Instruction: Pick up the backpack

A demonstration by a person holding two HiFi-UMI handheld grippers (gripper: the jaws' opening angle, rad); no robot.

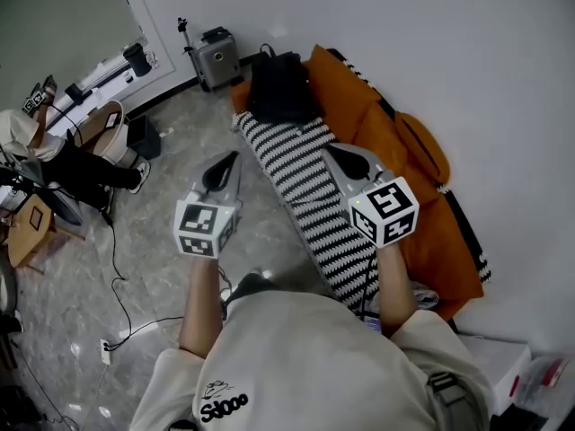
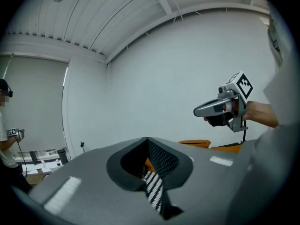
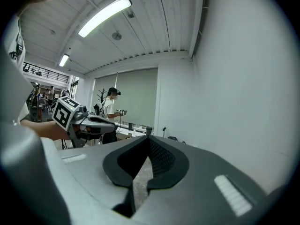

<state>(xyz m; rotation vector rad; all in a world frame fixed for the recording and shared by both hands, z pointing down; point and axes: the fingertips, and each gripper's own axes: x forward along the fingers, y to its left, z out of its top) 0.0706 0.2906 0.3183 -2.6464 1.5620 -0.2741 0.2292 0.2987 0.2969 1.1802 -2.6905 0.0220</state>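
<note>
**Both claws clenched and empty; backpack lies apart**

We find the left gripper point(image 1: 226, 162) and the right gripper point(image 1: 341, 156) clenched, with nothing between their jaws. The left hangs over the floor point(image 1: 153, 232) off the left edge of the striped mat point(image 1: 287, 160), and the right hangs over the mat's right edge. The black backpack point(image 1: 280, 88) lies on the mat's far end, touching the orange cushion point(image 1: 395, 137), well apart from both grippers. A grey box point(image 1: 216, 58) stands just beside that end.

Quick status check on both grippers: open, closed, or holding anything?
Left gripper: jaws closed, holding nothing.
Right gripper: jaws closed, holding nothing.
</note>
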